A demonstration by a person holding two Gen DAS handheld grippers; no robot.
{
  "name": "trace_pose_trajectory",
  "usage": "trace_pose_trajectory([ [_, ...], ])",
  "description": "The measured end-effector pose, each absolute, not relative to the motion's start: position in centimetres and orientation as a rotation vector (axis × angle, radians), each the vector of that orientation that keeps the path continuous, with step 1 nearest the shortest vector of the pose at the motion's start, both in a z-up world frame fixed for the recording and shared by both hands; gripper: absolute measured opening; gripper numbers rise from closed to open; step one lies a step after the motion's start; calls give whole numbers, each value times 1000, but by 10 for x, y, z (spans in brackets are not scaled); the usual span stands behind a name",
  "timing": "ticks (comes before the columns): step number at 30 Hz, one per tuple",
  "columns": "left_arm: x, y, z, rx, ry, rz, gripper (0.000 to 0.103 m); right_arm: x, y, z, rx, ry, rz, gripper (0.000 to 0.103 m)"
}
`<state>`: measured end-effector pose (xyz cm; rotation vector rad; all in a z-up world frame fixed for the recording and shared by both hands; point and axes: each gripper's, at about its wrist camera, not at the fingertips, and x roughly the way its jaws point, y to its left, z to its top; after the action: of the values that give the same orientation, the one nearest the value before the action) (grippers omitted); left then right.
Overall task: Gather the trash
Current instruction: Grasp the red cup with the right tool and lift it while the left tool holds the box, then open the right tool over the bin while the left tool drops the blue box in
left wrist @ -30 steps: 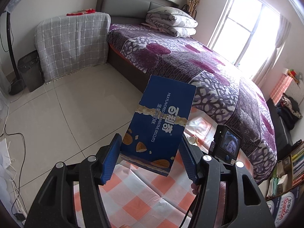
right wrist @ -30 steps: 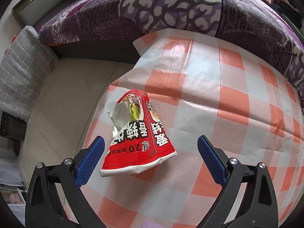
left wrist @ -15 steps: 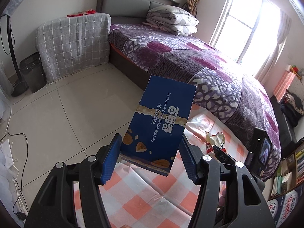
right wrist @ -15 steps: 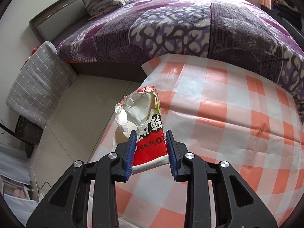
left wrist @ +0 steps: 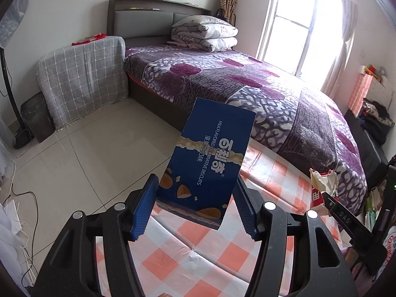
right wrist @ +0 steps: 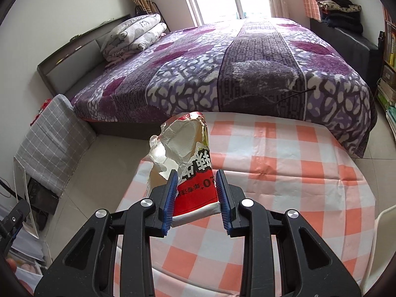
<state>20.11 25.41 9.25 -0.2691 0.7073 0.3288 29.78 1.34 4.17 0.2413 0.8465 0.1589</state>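
Observation:
My left gripper (left wrist: pixel 195 193) is shut on a blue biscuit box (left wrist: pixel 210 158), which stands up tilted above the checked tablecloth (left wrist: pixel 203 255). My right gripper (right wrist: pixel 196 186) is shut on a torn red snack bag (right wrist: pixel 191 168), lifted off the orange-and-white tablecloth (right wrist: pixel 284 193). The bag's white inside shows at its ripped top. In the left wrist view the red bag (left wrist: pixel 321 185) and the right gripper's black finger (left wrist: pixel 341 220) appear at the right edge.
A bed with a purple blanket (right wrist: pixel 235 69) lies just beyond the table. A grey checked cover (left wrist: pixel 84 79) drapes a bedside unit, with a dark bin (left wrist: pixel 37 116) beside it on the tiled floor (left wrist: pixel 86 153). Shelves of books (right wrist: pixel 388 74) stand at the right.
My right gripper closed on the red snack bag and lifted it off the table, tilting up toward the bed. My left gripper shifted sideways, the blue box still in it.

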Motion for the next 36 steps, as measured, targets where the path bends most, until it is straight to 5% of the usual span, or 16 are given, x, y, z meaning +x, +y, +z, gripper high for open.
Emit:
trace_pose_trajectory([
  [36,211,29,59,-80,776,24,60,169,-259,8,473,785,-228,31],
])
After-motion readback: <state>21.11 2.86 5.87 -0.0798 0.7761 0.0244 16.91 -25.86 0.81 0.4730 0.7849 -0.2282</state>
